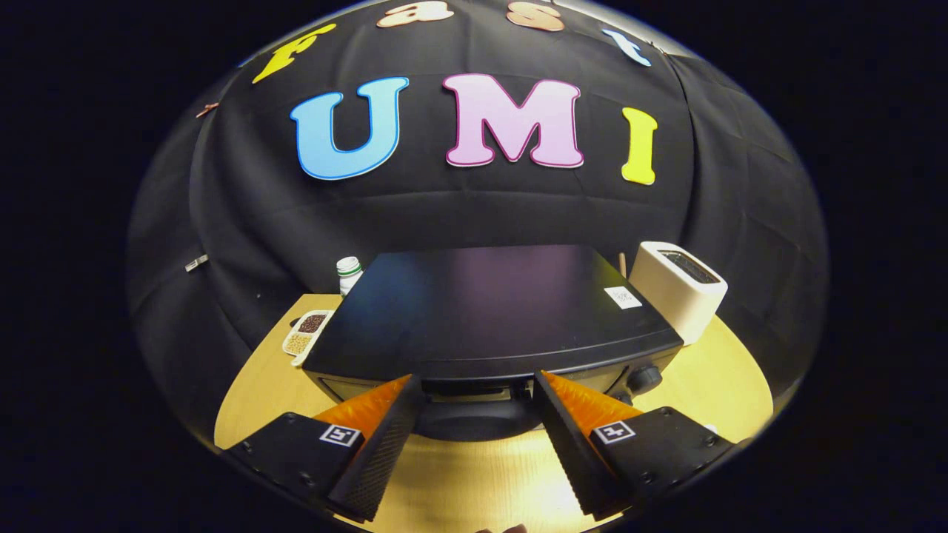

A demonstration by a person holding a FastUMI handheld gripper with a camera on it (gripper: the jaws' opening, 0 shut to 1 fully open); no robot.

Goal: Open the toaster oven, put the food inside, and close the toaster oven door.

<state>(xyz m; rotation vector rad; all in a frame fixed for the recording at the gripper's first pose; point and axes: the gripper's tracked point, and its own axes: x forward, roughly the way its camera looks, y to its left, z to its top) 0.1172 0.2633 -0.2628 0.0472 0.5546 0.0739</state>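
**Gripper spread wide at the oven's front**

The gripper is held with its fingers well apart — nothing is between them but the front edge of the oven, and neither finger clearly presses on anything. Their tips sit right at the oven's upper front, one to each side of the dark handle that bulges out below the top panel; whether the tips touch the oven cannot be told.

The oven is a black box with a flat top, standing on a light wooden table. Its door looks shut. A knob sits on the oven's front, right of the handle.

Around the oven — a white toaster just beside its right rear corner, a white bottle at its left rear corner, and a small tray of grains on the table left of the oven.
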